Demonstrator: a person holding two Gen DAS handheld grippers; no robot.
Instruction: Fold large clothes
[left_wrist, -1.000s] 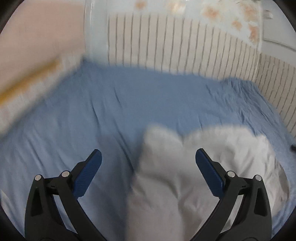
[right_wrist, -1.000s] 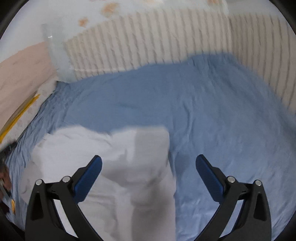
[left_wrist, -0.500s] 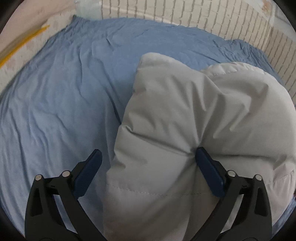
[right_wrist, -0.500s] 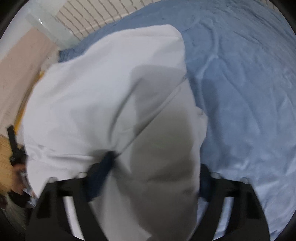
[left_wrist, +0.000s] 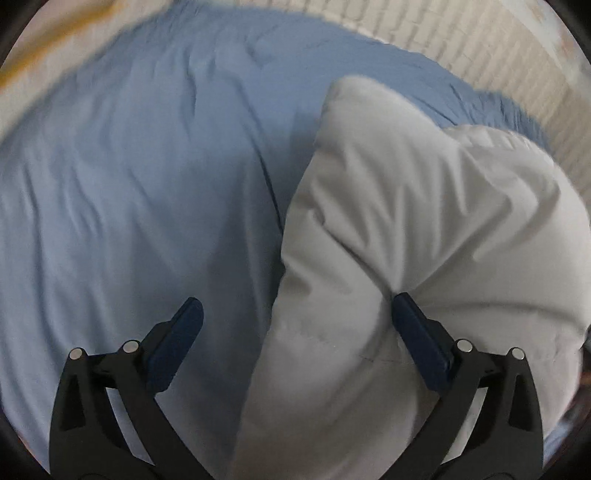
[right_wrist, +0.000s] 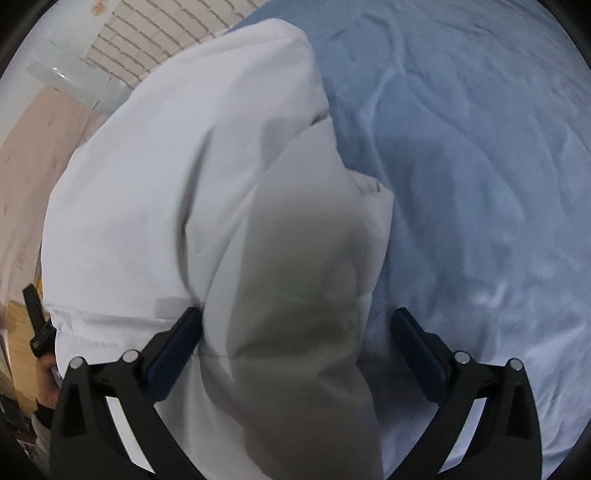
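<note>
A puffy white padded jacket (left_wrist: 424, 229) lies bundled on a blue bedsheet (left_wrist: 129, 184). My left gripper (left_wrist: 295, 325) is open; the jacket's left edge bulges between its jaws and its right pad (left_wrist: 417, 332) presses into the fabric. In the right wrist view the same jacket (right_wrist: 192, 177) fills the left and centre. My right gripper (right_wrist: 295, 332) is open, a thick fold of the jacket sits between its jaws, and its left pad (right_wrist: 177, 343) touches the fabric.
The blue sheet (right_wrist: 480, 184) spreads wide to the right of the jacket. A cream slatted bed rail (left_wrist: 480, 48) borders the far side. A pink wall (right_wrist: 33, 155) and part of the other gripper (right_wrist: 38, 325) show at the left.
Both grippers have moved down and in onto the jacket, which now fills much more of each view. Over the last half second the views barely shifted. The jaws stay open.
</note>
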